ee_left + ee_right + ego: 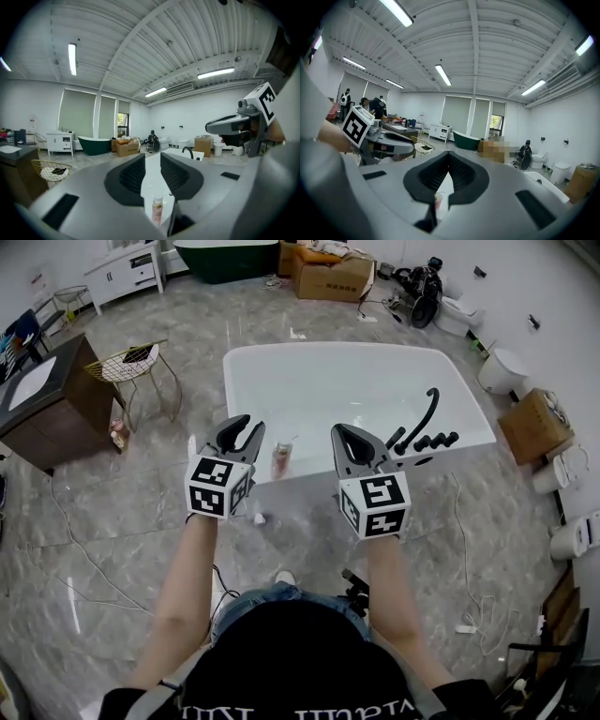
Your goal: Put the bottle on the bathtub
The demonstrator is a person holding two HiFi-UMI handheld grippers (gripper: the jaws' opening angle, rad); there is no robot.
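Head view: the small bottle (281, 460) stands upright on the near rim of the white bathtub (309, 476), between the two claws and touching neither. The left claw (251, 425) hangs just to its left and the right claw (343, 433) just to its right, both above the rim. A black faucet (427, 418) sits further along the rim to the right. With the bottle already on the tub, the task looks done.

Left gripper view: the left claw has its jaws a little apart, with a narrow gap and nothing between them, so it is released. The bottle (157, 211) shows well below, through the gap, with a pale cap over pinkish contents.

Right gripper view: the right claw's jaw tips meet, clenched on nothing. The top of the bottle (437, 200) is just visible low in the opening behind the tips.

Handling, as a judgement: the bottle is slim and small, so probably light and stiff. Whether it is plastic or glass cannot be told. Its smooth round wall may slip, and its narrow base on a narrow rim makes it easy to knock over. The best hold would be across the middle of the body, under the cap, squeezed gently and lifted straight up
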